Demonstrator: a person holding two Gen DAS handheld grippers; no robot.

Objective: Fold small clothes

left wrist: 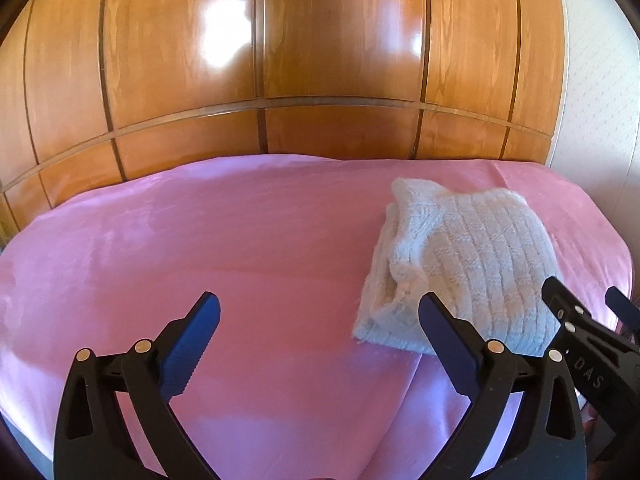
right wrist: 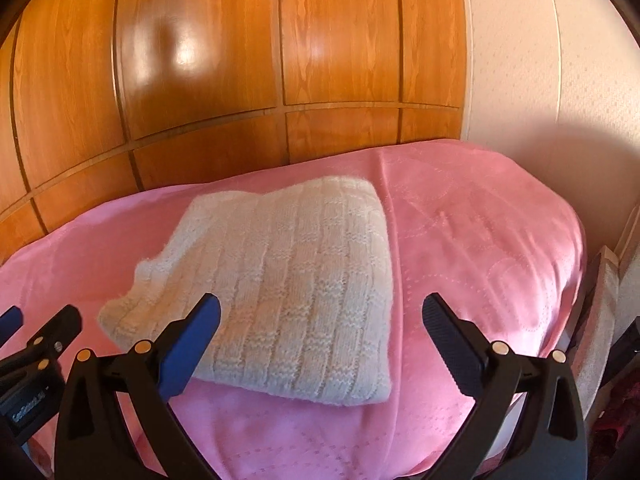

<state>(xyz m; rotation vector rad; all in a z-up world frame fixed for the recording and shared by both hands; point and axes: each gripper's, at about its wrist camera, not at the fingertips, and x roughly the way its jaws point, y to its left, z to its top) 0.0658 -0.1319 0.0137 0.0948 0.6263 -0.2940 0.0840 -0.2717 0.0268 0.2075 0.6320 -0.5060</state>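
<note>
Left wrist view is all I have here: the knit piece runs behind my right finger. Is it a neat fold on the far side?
Observer: Yes. In the right wrist view the white knit sweater shows a straight right edge.
Operator: Is the right tool gripping it?
Observer: No. The right tool hangs open above it, holding nothing.
Operator: What lies beyond the sweater's right edge?
Observer: Bare pink bedspread with stitched dotted patterns.
</note>
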